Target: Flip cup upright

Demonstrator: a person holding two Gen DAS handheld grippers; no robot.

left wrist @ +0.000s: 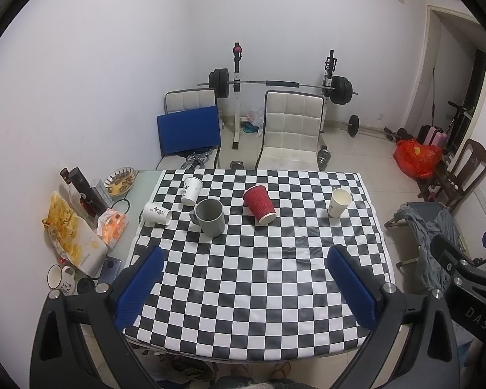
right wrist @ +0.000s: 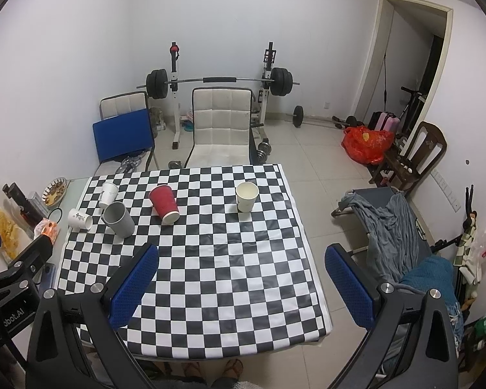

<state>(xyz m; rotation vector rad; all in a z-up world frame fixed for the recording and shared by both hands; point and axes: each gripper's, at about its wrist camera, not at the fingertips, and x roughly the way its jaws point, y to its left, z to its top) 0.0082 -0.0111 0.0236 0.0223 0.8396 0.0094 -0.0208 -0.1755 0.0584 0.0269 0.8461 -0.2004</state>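
A red ribbed paper cup (left wrist: 259, 204) (right wrist: 164, 204) stands upside down near the middle of the checkered table (left wrist: 275, 275) (right wrist: 210, 259). A grey mug (left wrist: 209, 217) (right wrist: 118, 218) stands upright to its left. One white paper cup (left wrist: 157, 214) (right wrist: 80, 218) lies on its side at the left edge. Another white cup (left wrist: 191, 190) (right wrist: 108, 194) stands upside down behind the mug. A white cup (left wrist: 339, 202) (right wrist: 246, 196) stands upright on the right. My left gripper (left wrist: 243, 288) and right gripper (right wrist: 243, 285) are open and empty, high above the near table edge.
Snack bags (left wrist: 71, 236), a dark bottle (left wrist: 86, 191), a dish (left wrist: 120, 180) and a white mug (left wrist: 56, 275) crowd the table's left strip. Chairs (left wrist: 290, 133) and a barbell rack (left wrist: 275, 84) stand behind the table. A cot with grey cloth (right wrist: 388, 227) is at the right.
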